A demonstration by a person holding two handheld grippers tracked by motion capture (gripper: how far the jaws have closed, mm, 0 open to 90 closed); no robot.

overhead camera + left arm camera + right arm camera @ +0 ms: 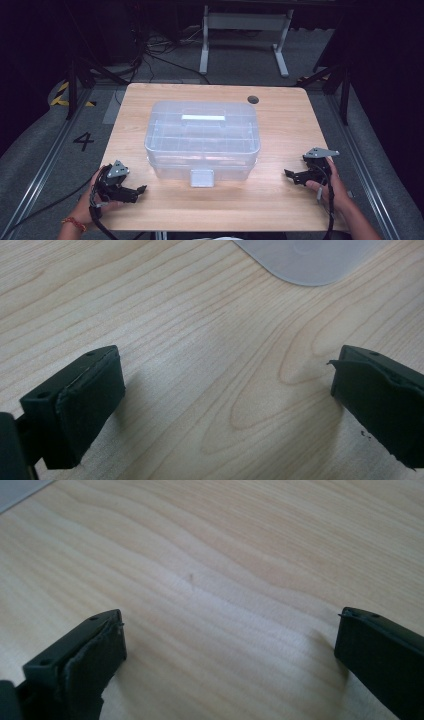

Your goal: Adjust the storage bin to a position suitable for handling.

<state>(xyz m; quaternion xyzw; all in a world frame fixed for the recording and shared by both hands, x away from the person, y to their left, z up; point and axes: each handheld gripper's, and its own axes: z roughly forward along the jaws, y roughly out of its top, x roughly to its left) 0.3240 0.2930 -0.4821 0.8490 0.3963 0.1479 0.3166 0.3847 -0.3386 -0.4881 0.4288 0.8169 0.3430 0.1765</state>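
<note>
Your grippers flank a closed clear plastic storage box (202, 137) at the table's (280, 195) centre.
Left gripper (140, 190) and right gripper (288, 173) rest gaping, empty; next, probably reach its front latch (202, 178).

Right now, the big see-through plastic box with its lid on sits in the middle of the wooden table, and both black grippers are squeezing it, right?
Not quite. The see-through plastic box does sit mid-table with its lid on, but the left gripper and right gripper rest open on the wooden table, apart from it, as the high view shows.
</note>
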